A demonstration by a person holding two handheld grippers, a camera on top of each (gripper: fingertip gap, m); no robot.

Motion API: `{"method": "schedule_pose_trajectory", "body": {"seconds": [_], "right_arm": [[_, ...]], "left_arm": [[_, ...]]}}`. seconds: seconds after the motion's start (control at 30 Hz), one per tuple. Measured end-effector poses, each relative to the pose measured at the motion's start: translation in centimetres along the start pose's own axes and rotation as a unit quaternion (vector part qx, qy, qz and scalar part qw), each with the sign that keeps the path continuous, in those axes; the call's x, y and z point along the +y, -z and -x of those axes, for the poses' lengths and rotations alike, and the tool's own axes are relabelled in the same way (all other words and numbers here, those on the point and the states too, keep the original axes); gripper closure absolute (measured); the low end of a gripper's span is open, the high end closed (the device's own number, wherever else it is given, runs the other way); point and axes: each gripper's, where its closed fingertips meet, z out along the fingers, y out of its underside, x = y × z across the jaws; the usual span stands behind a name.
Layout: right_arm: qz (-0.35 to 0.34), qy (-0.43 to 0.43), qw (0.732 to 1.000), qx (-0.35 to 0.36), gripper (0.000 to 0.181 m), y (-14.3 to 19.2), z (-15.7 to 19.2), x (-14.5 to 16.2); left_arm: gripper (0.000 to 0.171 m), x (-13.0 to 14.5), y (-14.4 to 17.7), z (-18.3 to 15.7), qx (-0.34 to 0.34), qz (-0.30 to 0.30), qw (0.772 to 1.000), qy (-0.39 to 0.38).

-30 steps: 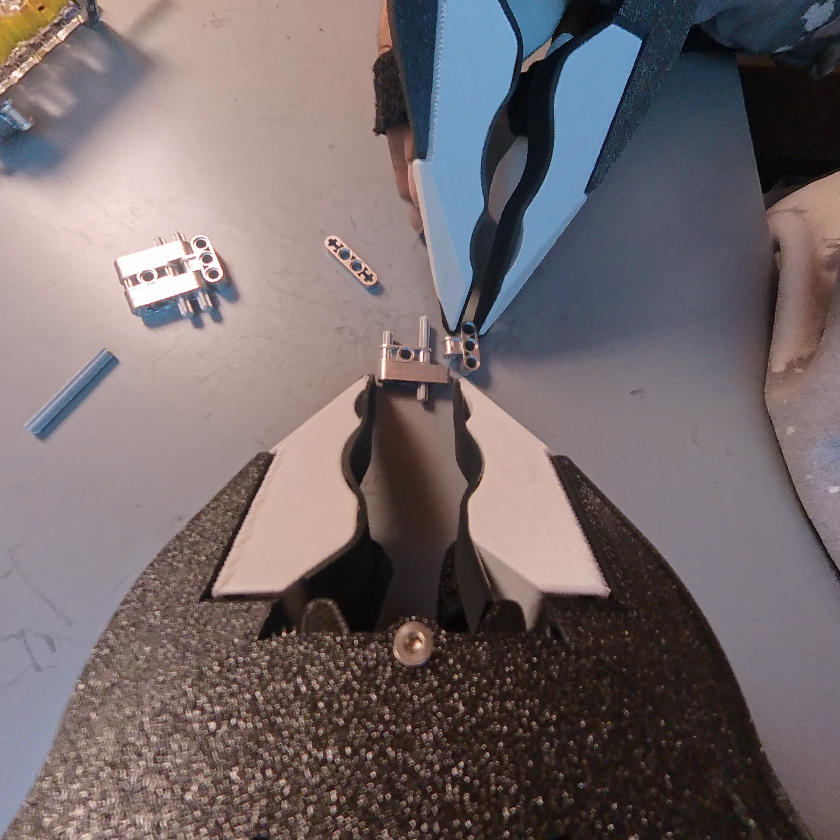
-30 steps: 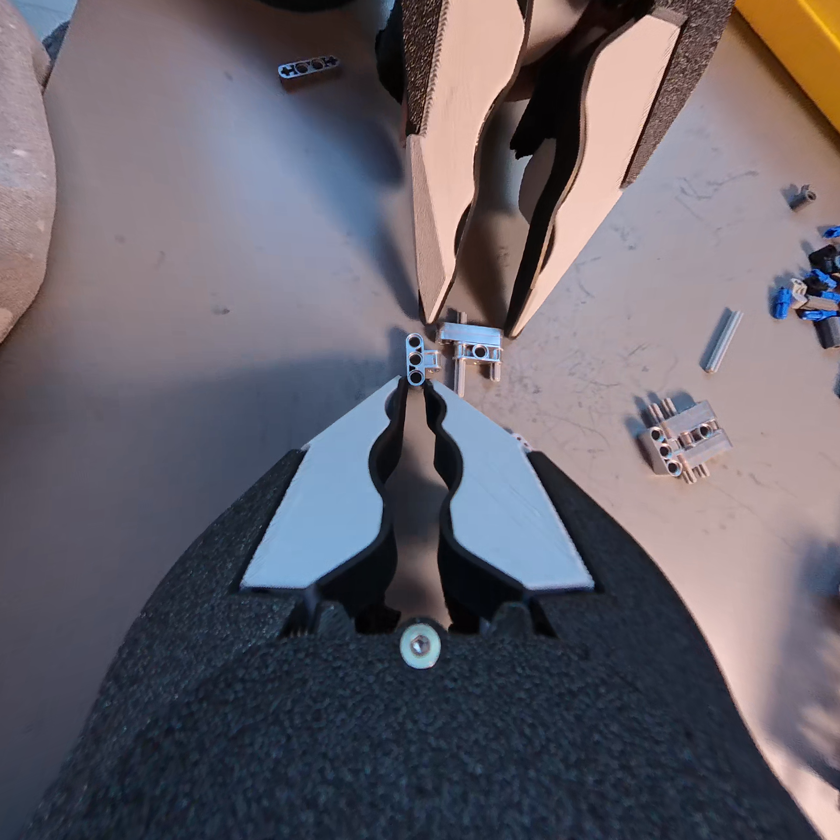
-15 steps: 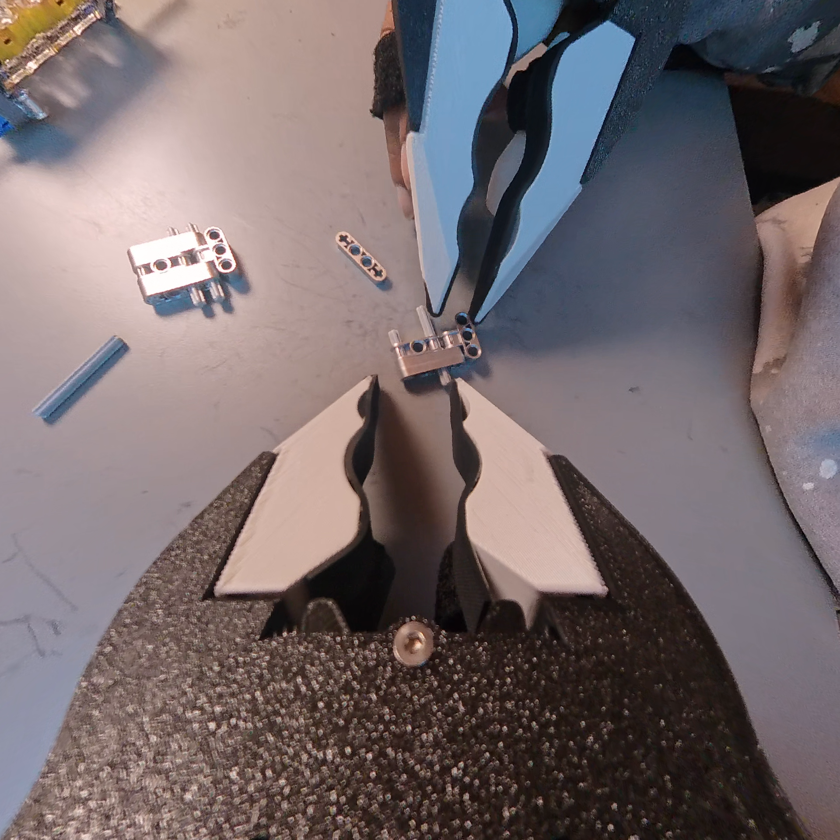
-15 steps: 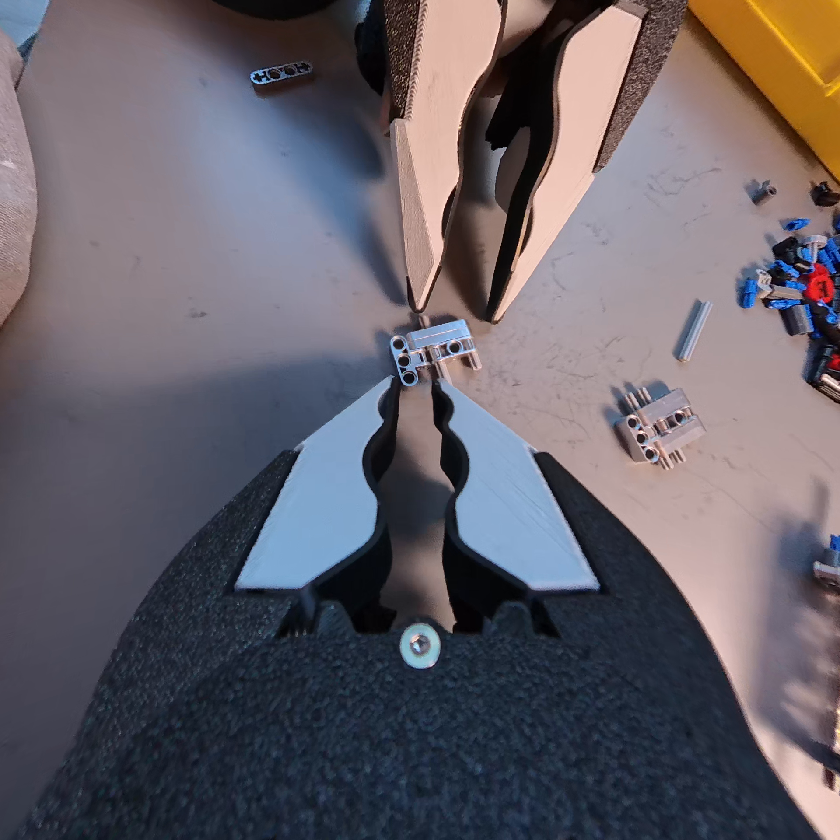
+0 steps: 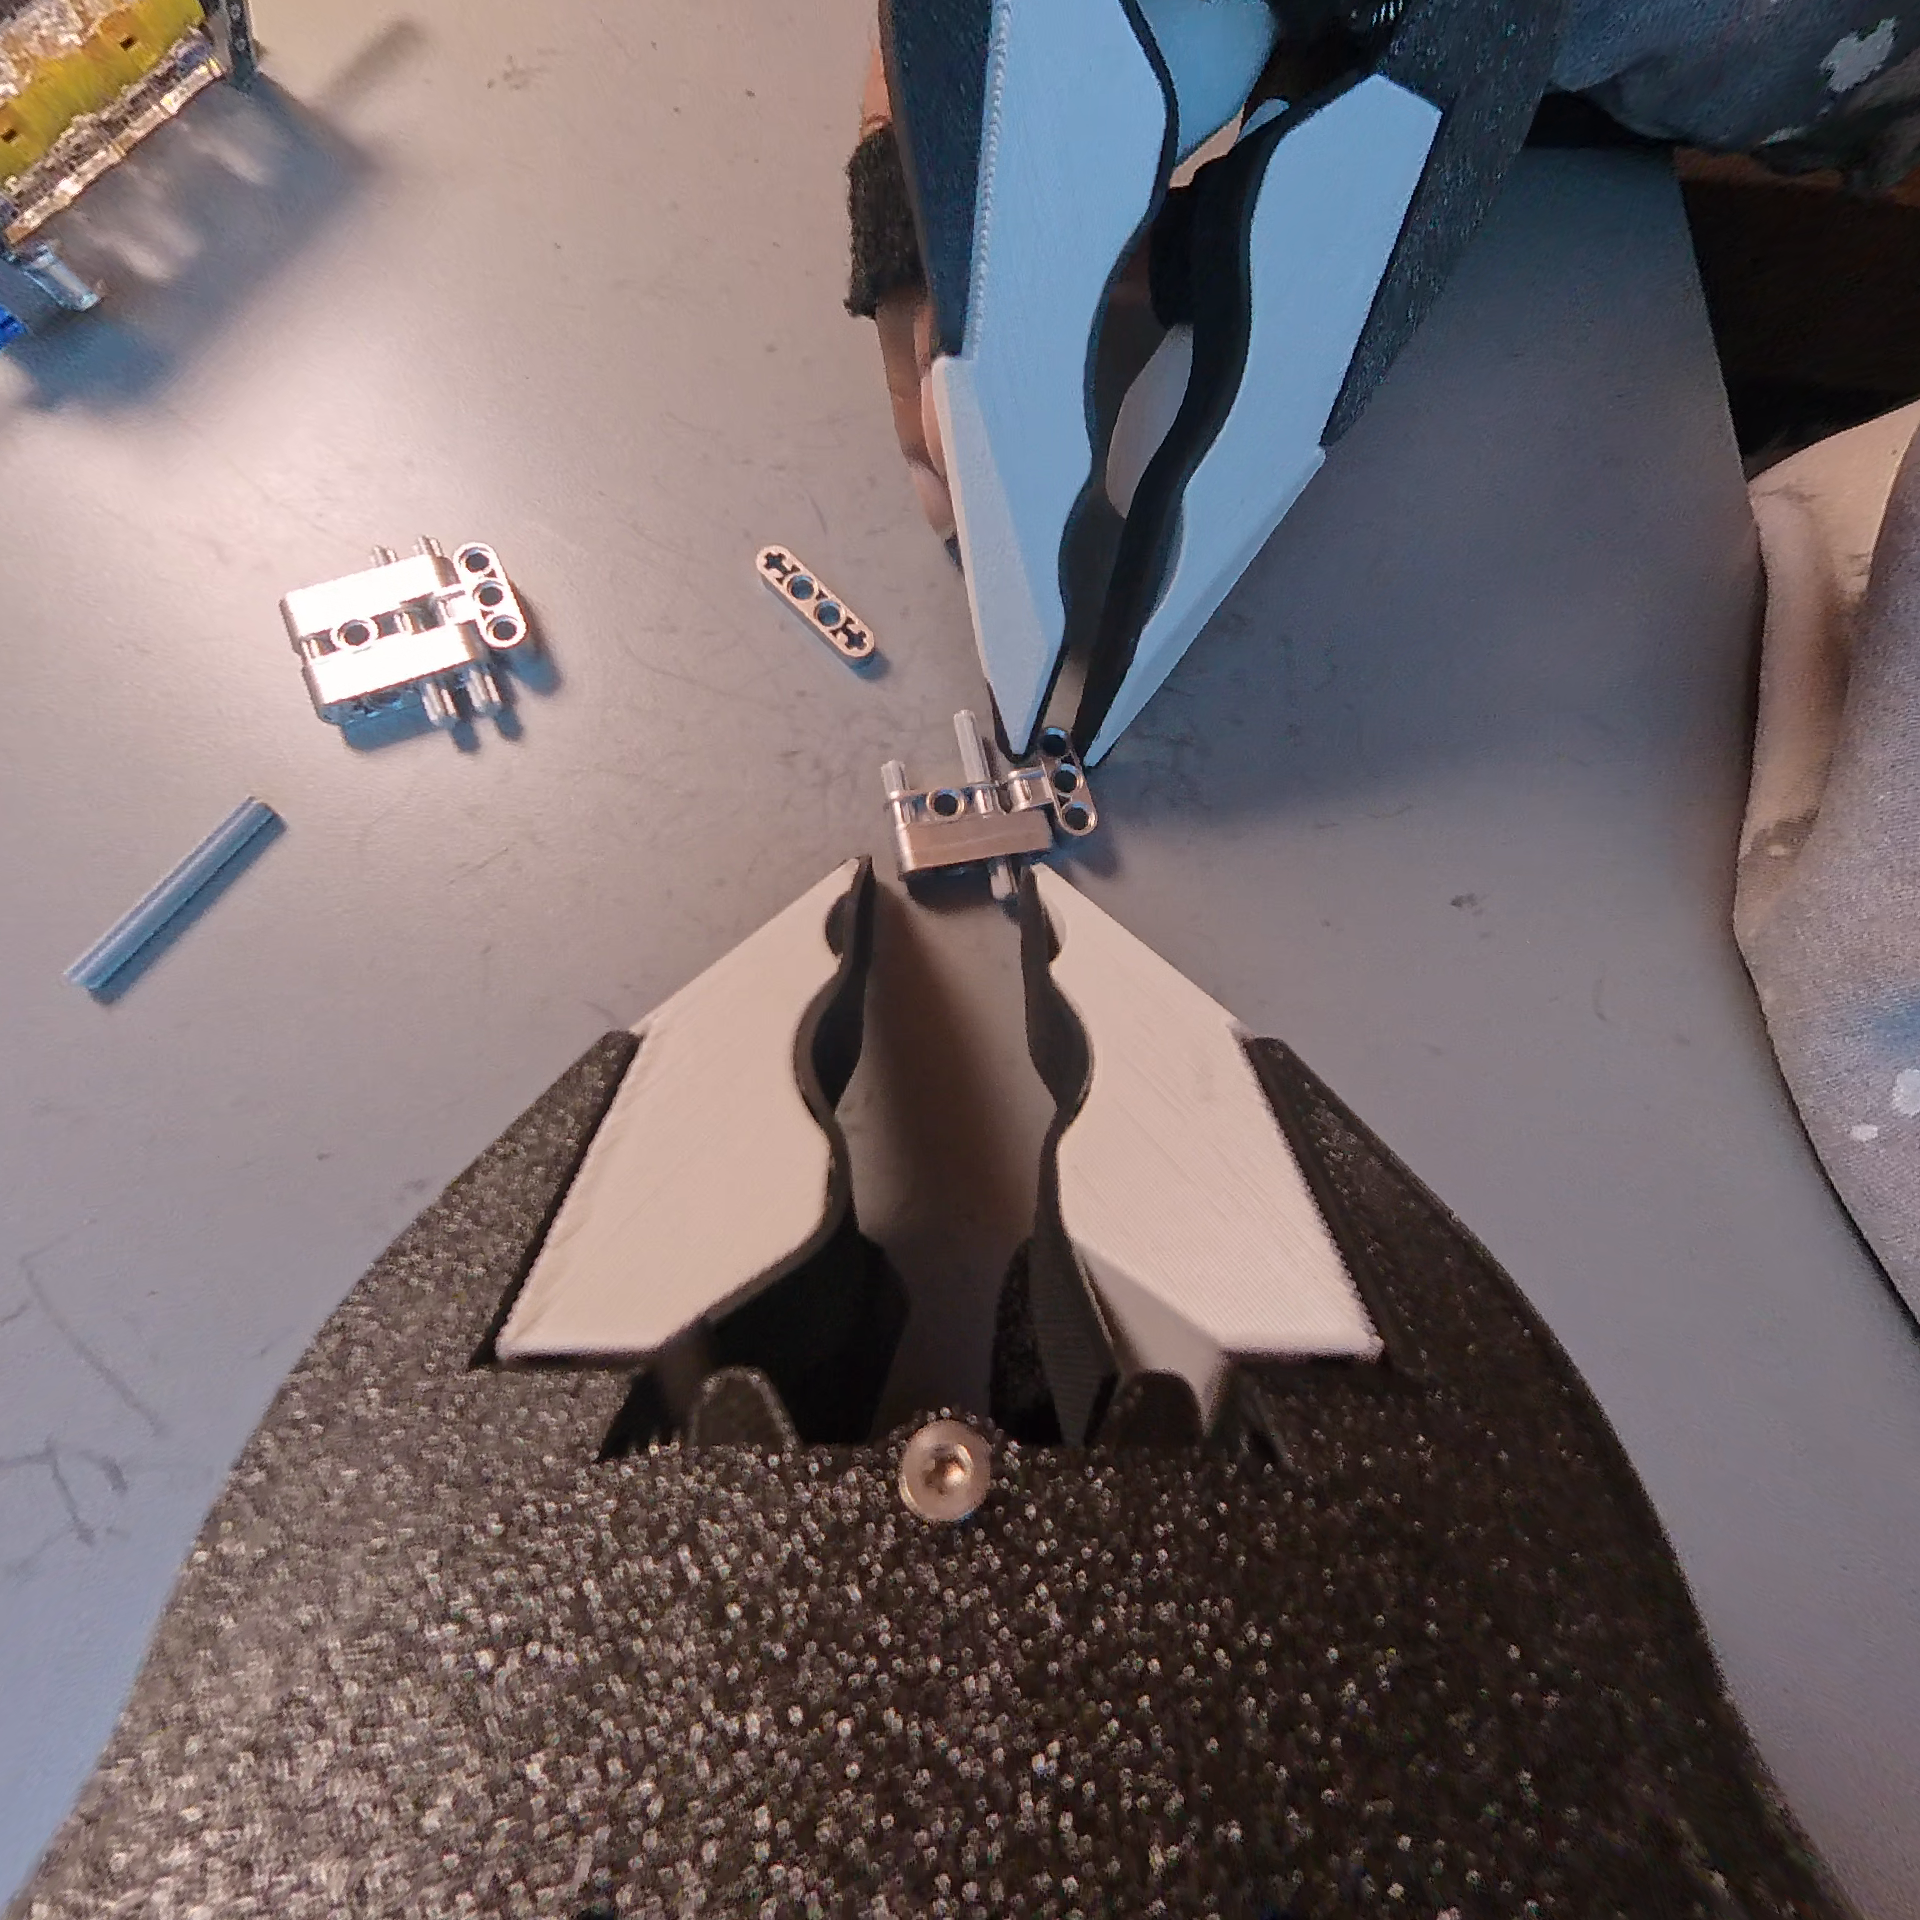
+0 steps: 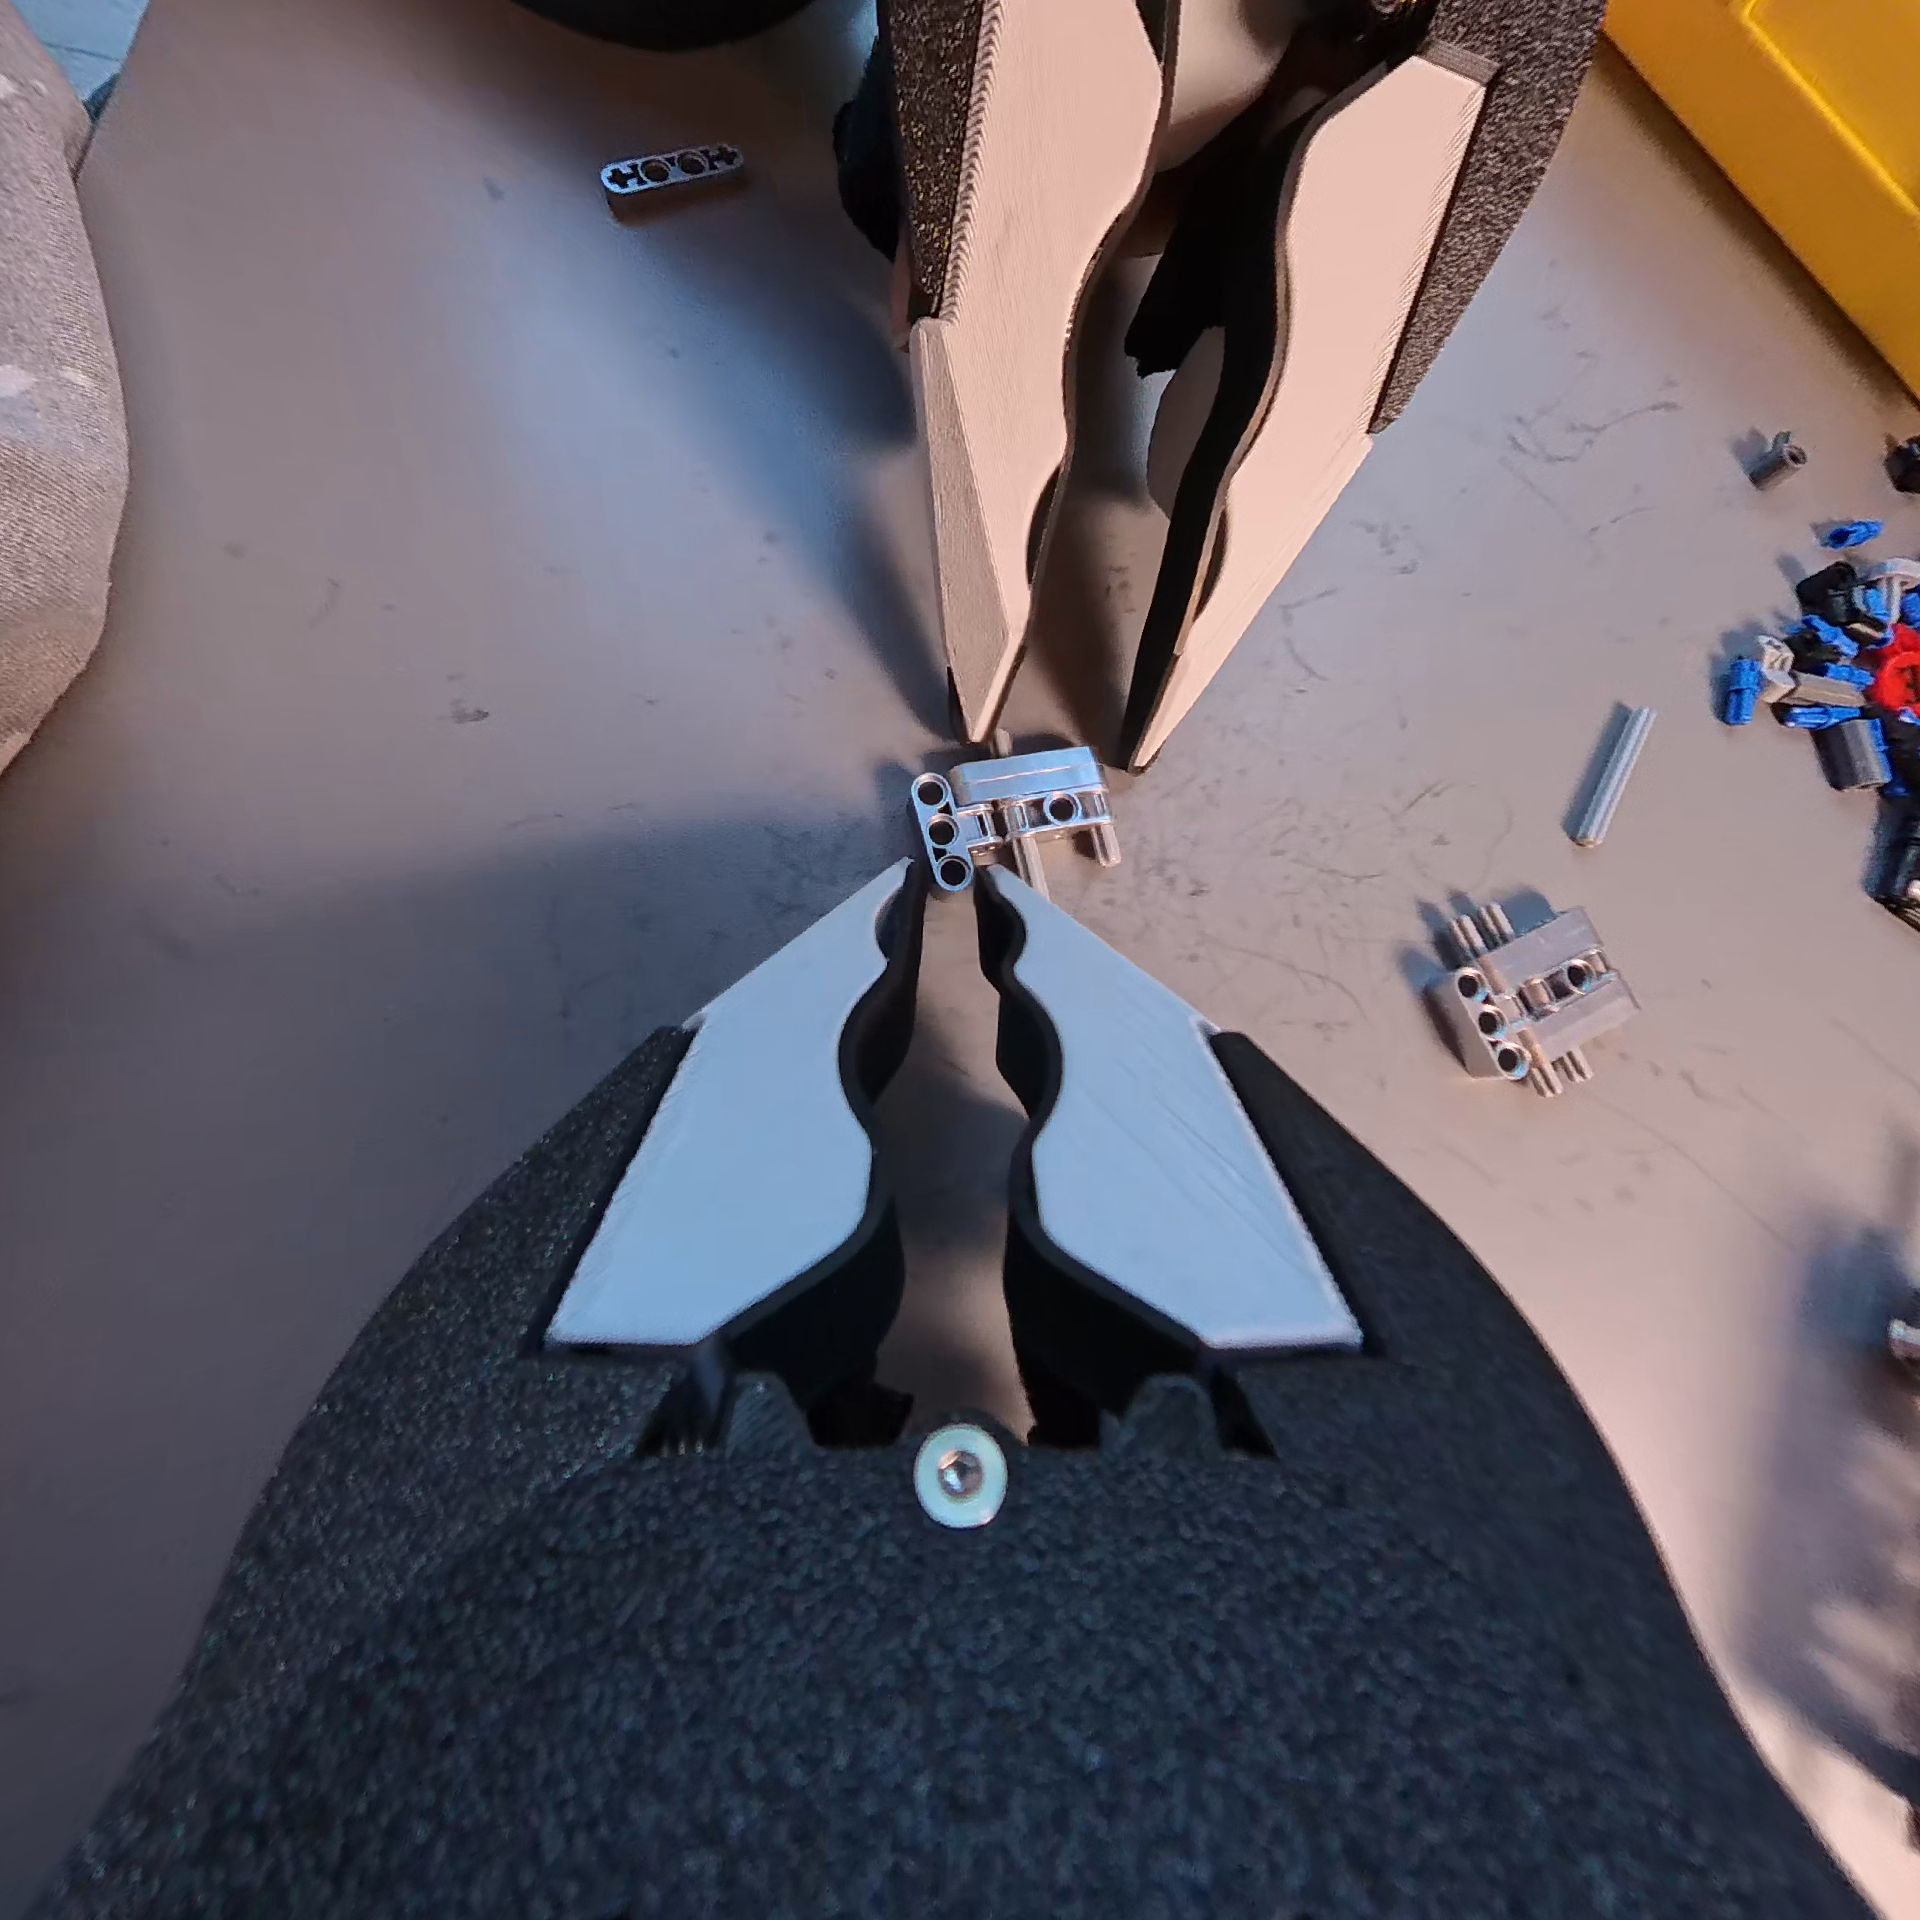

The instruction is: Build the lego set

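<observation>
Grey three-hole connector (image 6: 940,831) is now seated against the pin block (image 5: 966,831) on the table (image 5: 520,312); a gap was seen earlier. It is pinched by the narrow right claw (image 6: 948,873). The left claw (image 5: 945,871) is held part-open just behind the block, which it has released.

The small grey part (image 5: 982,821) on the table (image 5: 623,312) is hemmed in: left gripper (image 5: 945,883) just before it, tips apart; right gripper (image 5: 1049,743) pinching its three-hole end. To its left lie a flat strip (image 5: 816,615), a larger grey block (image 5: 400,634) and a rod (image 5: 171,899), with bare table between.
</observation>
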Motion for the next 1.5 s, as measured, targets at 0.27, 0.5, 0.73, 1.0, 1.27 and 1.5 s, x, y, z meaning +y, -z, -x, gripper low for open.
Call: {"method": "schedule_pose_trajectory", "body": {"seconds": [0.27,0.5,0.73,1.0,1.27,1.5], "right_arm": [[0.000,0.002,1.000,0.000,0.175,0.0,0.0,0.0],[0.000,0.004,1.000,-0.009,0.176,0.0,0.4,0.0],[-0.010,0.037,0.998,-0.055,0.176,-0.9,3.3,-1.8],[-0.059,-0.027,0.998,0.024,0.160,2.4,-1.4,-2.0],[-0.004,-0.068,0.996,0.051,0.160,2.5,-5.1,2.9],[0.019,-0.064,0.998,0.016,0.175,1.7,-4.2,2.8]], "left_arm": [[0.148,0.0,0.0,0.1,-0.004,0.000,1.000,-0.003],[0.149,0.3,0.2,0.3,-0.011,0.006,1.000,-0.014],[0.151,0.4,0.4,0.6,-0.018,0.007,1.000,-0.015],[0.159,0.4,0.3,0.0,-0.004,0.009,1.000,-0.025],[0.155,-0.4,1.6,-0.7,0.024,-0.015,0.999,-0.019],[0.144,0.2,0.2,0.2,-0.012,0.009,1.000,-0.010]]}}
